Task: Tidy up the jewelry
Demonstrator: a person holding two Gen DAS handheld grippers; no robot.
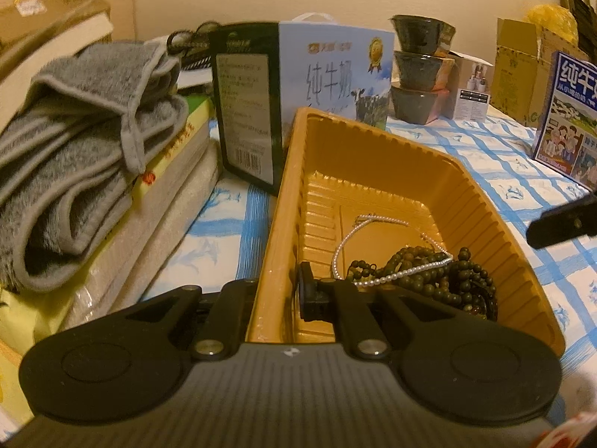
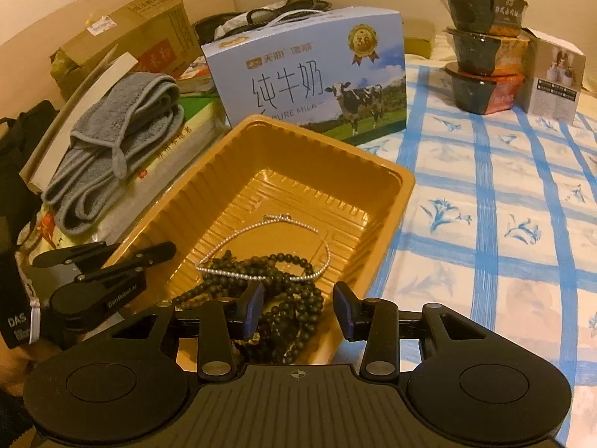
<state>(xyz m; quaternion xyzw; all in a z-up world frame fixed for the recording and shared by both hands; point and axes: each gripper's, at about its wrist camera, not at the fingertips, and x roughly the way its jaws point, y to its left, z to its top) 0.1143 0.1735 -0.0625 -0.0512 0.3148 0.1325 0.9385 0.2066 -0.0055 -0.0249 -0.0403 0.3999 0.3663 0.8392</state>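
A gold plastic tray (image 1: 373,127) (image 2: 406,186) lies on a blue-checked cloth. A thin pearl necklace (image 1: 337,257) (image 2: 231,239) rests in it, draped over a heap of dark bead strands (image 1: 421,276) (image 2: 291,260). My left gripper (image 1: 280,291) (image 2: 141,248) is shut on the tray's left wall, one finger inside and one outside. Over the tray's near end, my right gripper (image 2: 298,306) stands open just above the dark beads; its blue pads (image 2: 345,310) touch nothing. One of its fingers (image 1: 563,222) shows at the right edge of the left wrist view.
A blue milk carton box (image 2: 309,71) stands just behind the tray. A folded grey towel (image 2: 115,142) lies on stacked books to the left. Three stacked dark bowls (image 2: 481,48), a small white box (image 2: 556,82) and cardboard boxes (image 1: 522,71) stand at the back. Bare checked cloth (image 2: 503,224) spreads right.
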